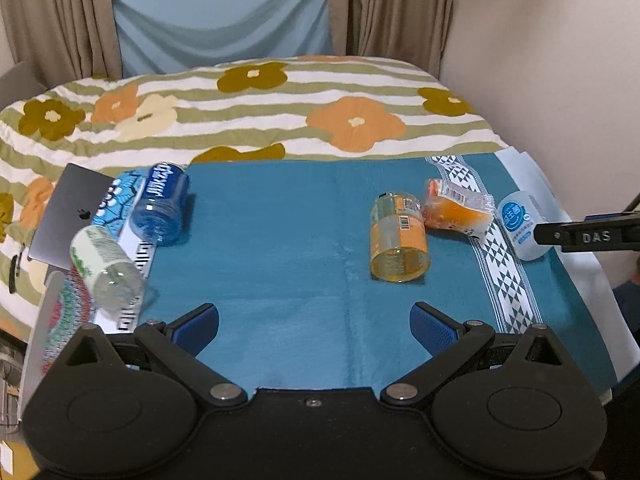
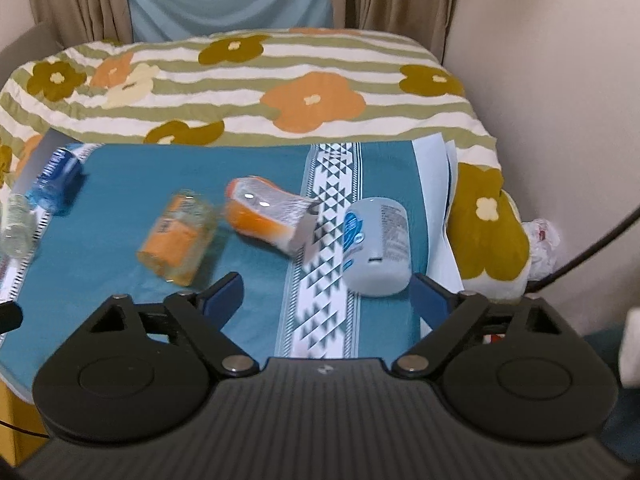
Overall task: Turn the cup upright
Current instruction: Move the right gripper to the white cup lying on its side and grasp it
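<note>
Several cups lie on their sides on a teal cloth (image 1: 280,248). A pale blue-white cup (image 2: 378,246) lies just ahead of my right gripper (image 2: 328,294), near its right finger; it shows at the right in the left wrist view (image 1: 520,224). An orange-labelled clear cup (image 1: 398,238) (image 2: 178,236) lies mid-cloth. A blue cup (image 1: 162,204) (image 2: 54,184) and a green-labelled clear cup (image 1: 106,268) (image 2: 16,228) lie at the left. My left gripper (image 1: 314,326) is open and empty above the cloth's near part. My right gripper is open and empty.
An orange snack packet (image 1: 456,208) (image 2: 266,216) lies between the orange cup and the pale cup. A grey laptop (image 1: 68,216) sits at the cloth's left edge. A flowered quilt (image 1: 280,112) covers the bed behind. A wall stands at the right.
</note>
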